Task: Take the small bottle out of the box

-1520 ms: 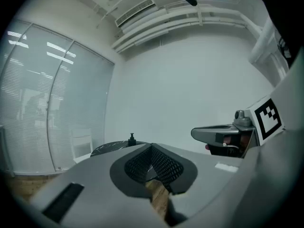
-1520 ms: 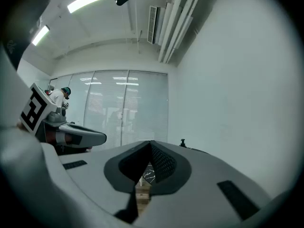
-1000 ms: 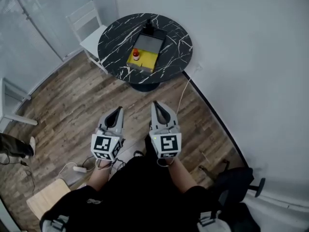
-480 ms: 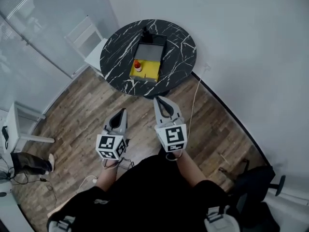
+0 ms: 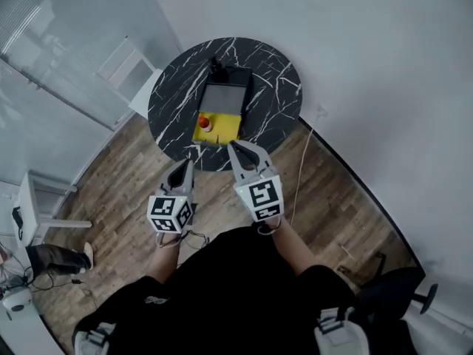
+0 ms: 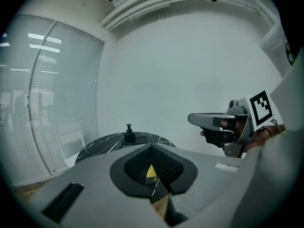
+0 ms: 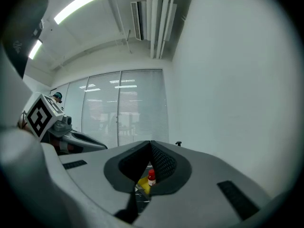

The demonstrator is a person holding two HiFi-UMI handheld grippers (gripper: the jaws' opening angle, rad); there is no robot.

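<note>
A yellow and grey box (image 5: 219, 109) lies on the round black marble table (image 5: 277, 87). In its yellow front part stands the small bottle (image 5: 205, 123), white with a red cap; the right gripper view catches it past the jaws as the same small bottle (image 7: 151, 176). My left gripper (image 5: 185, 166) is shut and empty, over the floor just short of the table. My right gripper (image 5: 233, 146) is also shut and empty, its tip at the table's near edge, a short way from the box. Each gripper shows in the other's view: the right gripper (image 6: 199, 119) and the left gripper (image 7: 90, 141).
A black pump bottle (image 5: 216, 66) stands at the box's far end. A white chair (image 5: 129, 69) is left of the table by a glass partition. A white cable (image 5: 299, 157) runs down the wall to the wooden floor. An office chair (image 5: 384, 283) stands at the lower right.
The person has stepped closer to the table. Both grippers have moved forward toward the box, and the right one now reaches the table's near edge. Both stay shut.
</note>
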